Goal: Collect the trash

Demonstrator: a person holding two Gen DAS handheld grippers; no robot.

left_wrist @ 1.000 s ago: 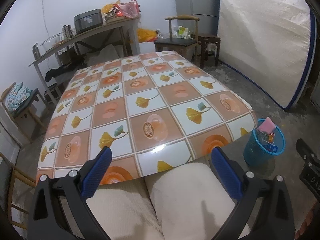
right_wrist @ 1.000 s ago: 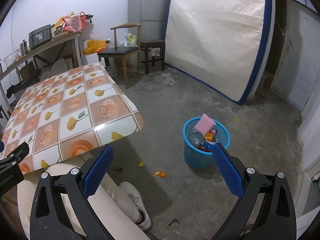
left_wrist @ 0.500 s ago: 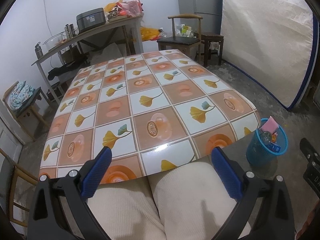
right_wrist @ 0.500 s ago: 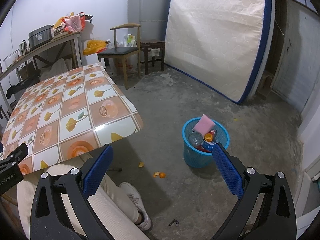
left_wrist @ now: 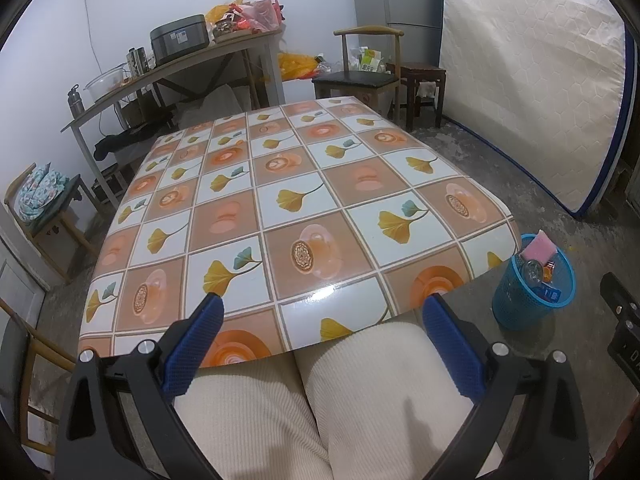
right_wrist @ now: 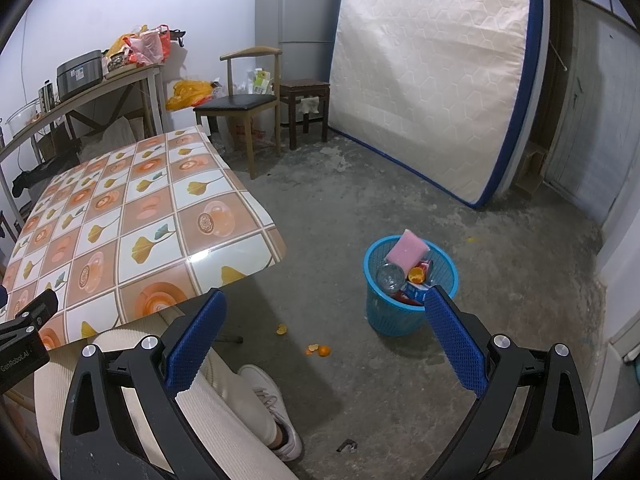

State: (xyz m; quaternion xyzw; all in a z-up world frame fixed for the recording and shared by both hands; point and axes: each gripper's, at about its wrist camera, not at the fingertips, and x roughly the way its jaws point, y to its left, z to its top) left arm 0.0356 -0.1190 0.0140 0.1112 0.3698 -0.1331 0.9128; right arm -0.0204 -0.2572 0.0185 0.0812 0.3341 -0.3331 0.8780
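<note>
A blue mesh trash basket (right_wrist: pixel 400 312) stands on the concrete floor right of the table; it holds a pink sponge (right_wrist: pixel 407 247), a crushed bottle, a can and orange peel. It also shows in the left wrist view (left_wrist: pixel 528 304). Orange peel pieces (right_wrist: pixel 319 349) lie on the floor between basket and table. My left gripper (left_wrist: pixel 324 320) is open and empty, held over my lap at the table's near edge. My right gripper (right_wrist: pixel 326 320) is open and empty, above the floor, with the basket behind its right fingertip.
The table (left_wrist: pixel 280 208) has a tiled flower-pattern cloth. A mattress (right_wrist: pixel 432 80) leans on the far wall beside a fridge. A chair (right_wrist: pixel 240 108) and stool (right_wrist: pixel 304 104) stand behind the table. A cluttered side table (left_wrist: pixel 168 68) is at the back left. My shoe (right_wrist: pixel 272 408) rests on the floor.
The left wrist view has shifted slightly, the table and basket drifting right. The right gripper has barely moved. Both grippers stay open.
</note>
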